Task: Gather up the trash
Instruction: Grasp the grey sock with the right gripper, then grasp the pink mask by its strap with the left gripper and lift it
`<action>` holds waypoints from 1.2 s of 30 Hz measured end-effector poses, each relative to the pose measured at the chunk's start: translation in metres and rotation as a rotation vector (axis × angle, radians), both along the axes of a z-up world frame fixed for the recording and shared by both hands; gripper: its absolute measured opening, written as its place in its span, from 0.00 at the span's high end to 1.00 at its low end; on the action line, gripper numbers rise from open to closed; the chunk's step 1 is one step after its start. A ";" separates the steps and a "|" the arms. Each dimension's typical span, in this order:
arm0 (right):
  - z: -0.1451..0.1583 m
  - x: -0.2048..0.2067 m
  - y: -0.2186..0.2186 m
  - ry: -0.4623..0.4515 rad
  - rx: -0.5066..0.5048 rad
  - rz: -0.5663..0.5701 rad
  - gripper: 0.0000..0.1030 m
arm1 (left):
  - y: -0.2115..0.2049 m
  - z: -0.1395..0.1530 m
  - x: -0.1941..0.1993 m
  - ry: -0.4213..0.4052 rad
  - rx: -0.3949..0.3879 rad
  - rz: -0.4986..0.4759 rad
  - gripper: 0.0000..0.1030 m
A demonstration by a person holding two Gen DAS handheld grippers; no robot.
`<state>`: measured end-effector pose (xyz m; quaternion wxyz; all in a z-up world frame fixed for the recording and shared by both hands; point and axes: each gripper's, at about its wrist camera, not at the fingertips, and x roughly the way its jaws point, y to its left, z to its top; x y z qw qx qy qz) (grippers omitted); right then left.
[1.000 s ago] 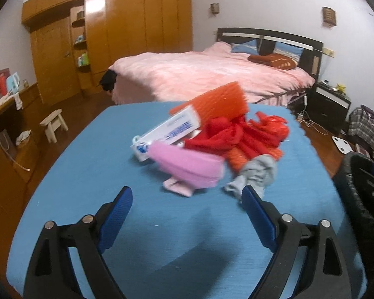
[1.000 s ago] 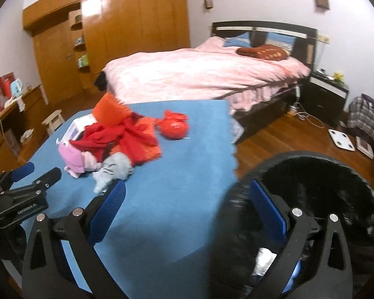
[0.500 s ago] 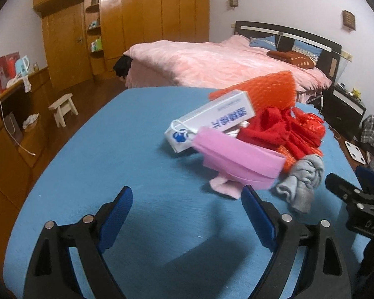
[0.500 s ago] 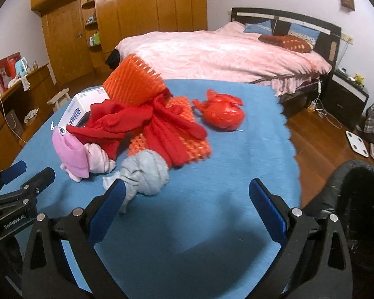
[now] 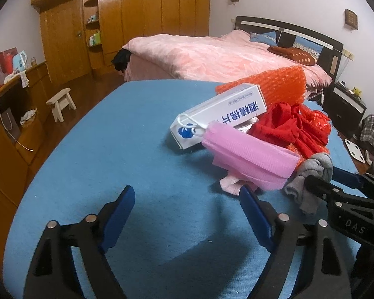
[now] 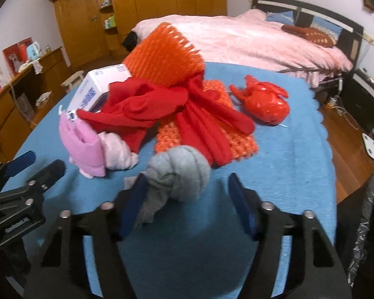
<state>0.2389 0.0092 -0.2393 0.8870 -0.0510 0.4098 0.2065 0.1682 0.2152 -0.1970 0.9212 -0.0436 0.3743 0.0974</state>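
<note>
A pile of trash lies on the blue table (image 5: 117,134): a white box (image 5: 219,117), a pink mask (image 5: 249,159), red cloth (image 6: 167,104), orange foam net (image 6: 164,52), a knotted grey sock (image 6: 179,174) and a red plastic bag (image 6: 264,104). My left gripper (image 5: 187,209) is open, just short of the pink mask. My right gripper (image 6: 187,199) is open, its fingers on either side of the grey sock, which also shows in the left wrist view (image 5: 311,172).
A black trash bin (image 6: 369,224) stands at the table's right edge. A bed with pink cover (image 5: 212,54) lies behind the table. Wooden wardrobes (image 5: 127,20), a small stool (image 5: 61,102) and a low cabinet (image 5: 7,114) stand at the left.
My right gripper swung from over the bin to the pile and now straddles the grey sock. My left gripper moved closer to the pink mask and the box.
</note>
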 end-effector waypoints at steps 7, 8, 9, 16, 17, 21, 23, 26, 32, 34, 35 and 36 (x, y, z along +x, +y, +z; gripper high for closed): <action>0.003 -0.009 -0.007 0.011 0.033 -0.009 0.63 | -0.009 0.003 -0.001 -0.010 0.006 -0.033 0.22; 0.004 -0.011 -0.010 0.008 0.036 -0.016 0.63 | -0.011 0.004 -0.001 -0.011 0.000 -0.039 0.22; 0.005 -0.015 -0.014 0.003 0.036 -0.025 0.63 | -0.013 0.005 -0.001 -0.013 -0.008 -0.043 0.23; 0.010 -0.019 -0.044 -0.013 0.023 -0.088 0.63 | -0.029 0.014 0.003 -0.047 -0.038 -0.077 0.23; 0.009 -0.018 -0.047 -0.012 0.024 -0.093 0.63 | -0.031 0.015 0.005 -0.048 -0.041 -0.081 0.23; 0.005 -0.017 -0.053 -0.004 0.021 -0.108 0.63 | -0.039 0.010 0.021 -0.029 -0.037 -0.082 0.23; 0.002 -0.018 -0.054 0.003 0.020 -0.110 0.63 | -0.041 0.006 0.027 -0.018 -0.034 -0.077 0.23; -0.001 -0.018 -0.055 0.009 0.017 -0.113 0.62 | -0.042 0.000 0.033 -0.005 -0.038 -0.084 0.31; -0.002 -0.020 -0.054 0.008 0.007 -0.113 0.62 | -0.047 0.001 0.029 -0.032 -0.057 -0.143 0.65; -0.002 -0.020 -0.054 0.009 0.009 -0.115 0.62 | -0.048 0.003 0.026 -0.046 -0.064 -0.150 0.77; -0.002 -0.020 -0.055 0.011 0.012 -0.116 0.62 | -0.048 0.003 0.025 -0.050 -0.066 -0.150 0.78; -0.002 -0.021 -0.055 0.012 0.014 -0.118 0.62 | -0.048 0.004 0.024 -0.059 -0.071 -0.153 0.82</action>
